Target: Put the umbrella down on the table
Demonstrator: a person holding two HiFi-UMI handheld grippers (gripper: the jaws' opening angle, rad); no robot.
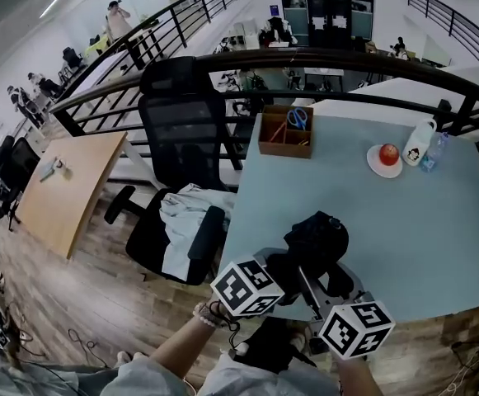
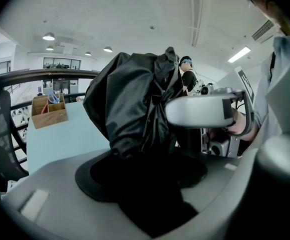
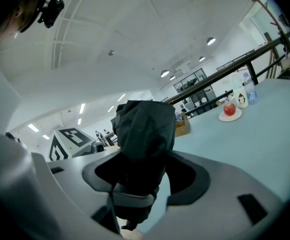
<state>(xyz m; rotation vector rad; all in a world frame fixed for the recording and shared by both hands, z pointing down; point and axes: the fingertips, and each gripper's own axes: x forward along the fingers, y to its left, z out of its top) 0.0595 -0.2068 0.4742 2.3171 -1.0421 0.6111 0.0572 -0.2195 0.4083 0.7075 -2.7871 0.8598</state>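
Head view — fingers of left gripper [image 1: 282, 264] and right gripper [image 1: 331, 284] clamp the umbrella [image 1: 316, 233]; wooden box [image 1: 284, 149] holds scissors [image 1: 298, 119].

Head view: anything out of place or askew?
Only small things: a pale garment lies crumpled on the office chair seat; the black umbrella, clamped by the left gripper and right gripper, is loosely bunched.

An open-plan office: desks [image 1: 70, 184], swivel chairs [image 1: 177, 163], mezzanine railing [image 1: 346, 60].
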